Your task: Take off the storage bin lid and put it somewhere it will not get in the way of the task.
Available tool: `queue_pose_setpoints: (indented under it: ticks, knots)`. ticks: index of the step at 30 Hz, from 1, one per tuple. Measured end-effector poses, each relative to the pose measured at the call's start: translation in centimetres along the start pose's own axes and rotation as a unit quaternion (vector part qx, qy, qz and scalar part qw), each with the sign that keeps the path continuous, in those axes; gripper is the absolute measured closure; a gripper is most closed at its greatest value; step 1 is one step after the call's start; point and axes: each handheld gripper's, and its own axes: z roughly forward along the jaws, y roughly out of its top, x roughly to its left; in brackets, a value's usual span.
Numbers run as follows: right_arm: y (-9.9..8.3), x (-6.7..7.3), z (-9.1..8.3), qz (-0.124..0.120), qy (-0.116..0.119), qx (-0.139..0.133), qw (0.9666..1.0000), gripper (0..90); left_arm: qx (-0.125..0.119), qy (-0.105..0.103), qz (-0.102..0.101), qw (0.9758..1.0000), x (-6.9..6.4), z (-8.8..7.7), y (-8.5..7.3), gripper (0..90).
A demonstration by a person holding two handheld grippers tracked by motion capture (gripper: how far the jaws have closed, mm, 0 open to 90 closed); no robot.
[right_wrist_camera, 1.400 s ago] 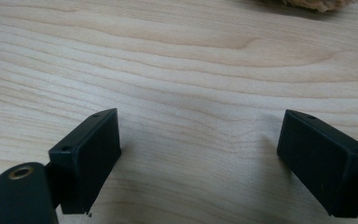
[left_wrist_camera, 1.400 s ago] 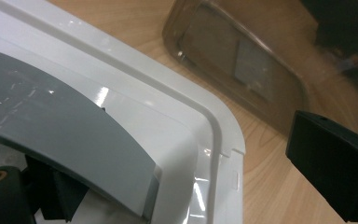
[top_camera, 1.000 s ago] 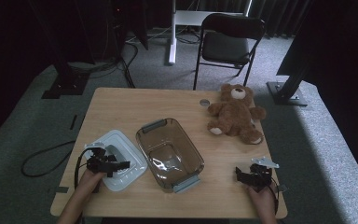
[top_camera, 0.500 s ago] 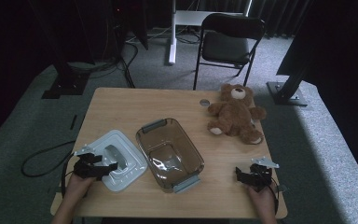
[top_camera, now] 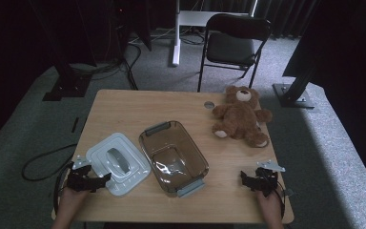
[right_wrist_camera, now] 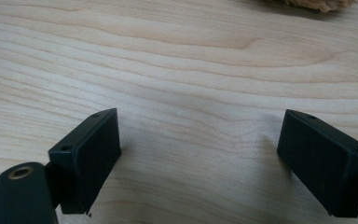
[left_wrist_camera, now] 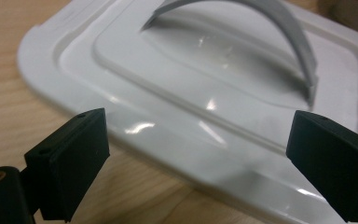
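The lid (top_camera: 118,163) lay flat on the table (top_camera: 138,107) at its near left, touching or almost touching the left wall of the tub (top_camera: 174,157), with its arched handle (top_camera: 117,159) up. That handle ran roughly from the near-left corner toward the far right in the high view, and in the left gripper view it rose as a grey arch (left_wrist_camera: 261,32) beyond the lid's near rim (left_wrist_camera: 177,149). The left gripper (top_camera: 86,181) sat just beside the lid's near-left edge, its jaws spread wide and holding nothing, with the rim lying straight ahead between them and slightly below; the handle lay farther on, past the rim. So the lid lay directly in front of the left jaws, and the left hand (top_camera: 69,202) was by far the nearer one. The right gripper (top_camera: 259,180) rested well apart at the near right, beyond the tub, its jaws likewise wide and empty over bare wood (right_wrist_camera: 191,84). Judging from this, any grasp of the lid would fall to the left side, either on the rim or, after a reach forward, across the handle. Counted: one lid, one tub, one teddy bear (top_camera: 240,114) at the far right, one small round thing (top_camera: 209,104) beside it, and one chair (top_camera: 233,43) behind the table.
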Motion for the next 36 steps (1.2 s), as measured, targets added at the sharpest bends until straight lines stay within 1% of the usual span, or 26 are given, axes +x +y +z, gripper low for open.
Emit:
queue_pose_setpoints:
  ticks: [2, 3, 4, 5, 6, 8, 10, 11, 12, 14, 15, 16, 18, 21, 25, 26, 27, 28, 29, 31, 36]
  knots:
    - [0.0, 0.0, 0.0, 0.000, 0.000, 0.000, 1.0000, 12.3, 0.000, 0.014, -0.005, 0.9999, 0.1, -0.2, -0.2, 6.5]
    - [0.0, 0.0, 0.0, 0.000, 0.000, 0.000, 1.0000, 12.3, -0.001, 0.015, -0.007, 0.9999, 0.2, -0.4, -0.3, 6.5]
    - [0.0, -0.1, 0.0, -0.003, 0.002, 0.001, 1.0000, 12.3, 0.000, 0.007, -0.007, 0.9999, 0.4, -0.5, -0.3, 1.2]
    - [0.1, -0.2, -0.1, -0.007, 0.006, 0.007, 0.9999, 12.5, -0.002, 0.009, -0.009, 0.9999, 0.5, -0.6, -0.4, 0.4]
    - [0.2, -0.2, -0.2, -0.005, 0.010, 0.014, 0.9998, 13.2, 0.000, 0.010, -0.008, 0.9999, 0.5, -0.7, -0.5, 0.4]
    - [0.5, -0.3, -0.6, -0.010, 0.020, 0.017, 0.9996, 13.5, 0.001, 0.019, -0.008, 0.9998, 0.6, -0.7, -0.7, 0.4]
    - [1.1, -0.2, -1.5, -0.021, 0.002, -0.003, 0.9998, 13.5, 0.003, 0.026, -0.002, 0.9996, 0.7, -0.7, -0.9, 0.4]
    - [1.5, -0.2, -2.0, -0.020, 0.000, -0.012, 0.9997, 12.9, 0.004, 0.026, -0.001, 0.9997, 0.7, -0.7, -1.0, 0.4]
    - [1.9, -0.3, -2.4, -0.017, 0.007, -0.020, 0.9996, 12.4, 0.005, 0.025, -0.002, 0.9997, 0.7, -0.6, -1.1, 0.4]
    - [2.8, -0.6, -2.9, 0.000, 0.019, -0.037, 0.9992, 12.2, 0.011, 0.026, -0.001, 0.9996, 0.8, -0.5, -1.2, 0.4]
    - [3.2, -0.7, -3.0, 0.007, 0.020, -0.040, 0.9990, 12.1, 0.014, 0.029, 0.000, 0.9995, 0.8, -0.4, -1.3, 0.4]
    - [3.5, -0.9, -3.1, 0.011, 0.019, -0.045, 0.9988, 12.1, 0.014, 0.026, 0.000, 0.9996, 0.8, -0.4, -1.3, 0.4]
    - [4.1, -1.1, -2.9, 0.019, 0.021, -0.044, 0.9986, 12.0, 0.013, 0.024, 0.002, 0.9996, 0.7, -0.3, -1.4, 0.4]
    - [5.1, -1.2, -2.5, 0.019, 0.015, -0.041, 0.9989, 12.0, 0.012, 0.016, 0.000, 0.9998, 0.6, -0.2, -1.5, 0.4]
    - [6.4, -1.5, -2.1, 0.021, 0.016, -0.046, 0.9986, 12.0, 0.011, 0.015, 0.000, 0.9998, 0.6, -0.1, -1.4, 0.4]
    - [6.8, -1.5, -2.0, 0.023, 0.019, -0.046, 0.9985, 12.1, 0.009, 0.014, -0.002, 0.9999, 0.6, -0.1, -1.5, 0.4]
    - [6.8, -1.5, -2.0, 0.023, 0.019, -0.046, 0.9985, 12.1, 0.009, 0.014, -0.002, 0.9999, 0.6, -0.1, -1.5, 0.4]
    - [7.2, -1.6, -1.9, 0.025, 0.021, -0.047, 0.9984, 12.0, 0.008, 0.010, -0.007, 0.9999, 0.7, 0.0, -1.5, 0.4]
    - [8.0, -1.7, -1.7, 0.026, 0.018, -0.055, 0.9980, 12.0, 0.006, 0.008, -0.009, 0.9999, 0.7, 0.0, -1.6, 0.4]
    - [8.9, -1.7, -1.5, 0.025, 0.017, -0.059, 0.9978, 12.0, 0.005, 0.007, -0.012, 0.9999, 0.9, 0.0, -1.7, 0.4]
    - [11.4, -1.7, -0.8, 0.026, 0.021, -0.061, 0.9976, 12.0, 0.002, 0.007, -0.014, 0.9999, 1.0, -0.1, -1.8, 0.4]
